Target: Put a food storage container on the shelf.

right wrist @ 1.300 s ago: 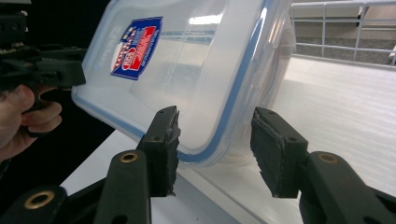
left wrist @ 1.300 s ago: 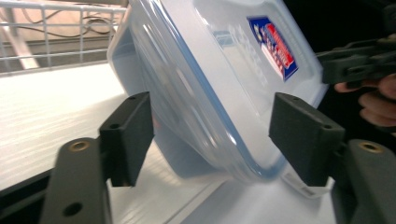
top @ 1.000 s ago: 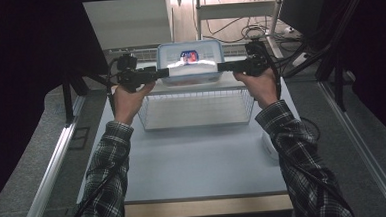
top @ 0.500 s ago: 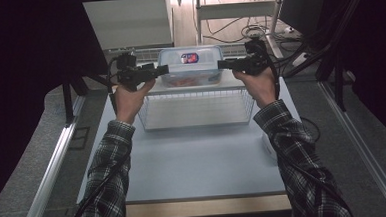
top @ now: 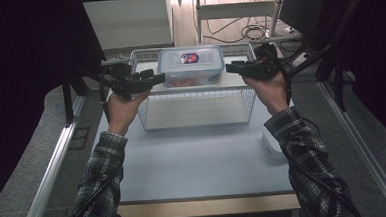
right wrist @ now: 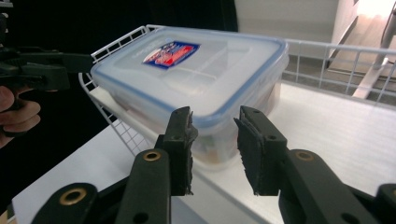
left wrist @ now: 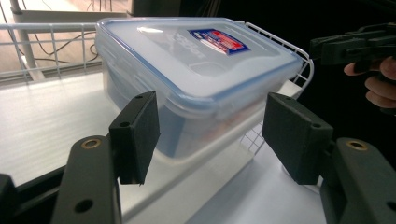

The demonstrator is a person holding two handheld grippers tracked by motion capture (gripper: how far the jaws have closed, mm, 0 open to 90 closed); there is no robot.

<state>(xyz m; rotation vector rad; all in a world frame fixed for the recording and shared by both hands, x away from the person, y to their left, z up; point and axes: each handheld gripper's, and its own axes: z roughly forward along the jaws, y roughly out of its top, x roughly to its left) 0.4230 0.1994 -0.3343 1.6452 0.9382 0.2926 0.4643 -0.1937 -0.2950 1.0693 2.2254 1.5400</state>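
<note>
A clear plastic food box (top: 191, 66) with a blue-rimmed lid and a red and blue label rests on a white shelf (top: 229, 81) on top of a wire basket (top: 196, 111). My left gripper (top: 160, 78) hovers just off the box's left end, jaws open and holding nothing. In the left gripper view the box (left wrist: 196, 60) lies beyond the wide-apart pads (left wrist: 135, 135). My right gripper (top: 230, 66) stays by the box's right end, open too. In the right gripper view the box (right wrist: 196, 70) sits past a narrower gap, with nothing between the pads (right wrist: 254, 149).
The white table (top: 198, 158) spreads in front of the basket. A small white object (top: 273, 144) lies on it at the right, partly under the right forearm. Metal rails (top: 49, 166) run along both table sides. Cables lie on the floor beyond the basket.
A second ago both grippers held the box by its ends. The box moved back onto the shelf, then both grippers let go and drew slightly away.
</note>
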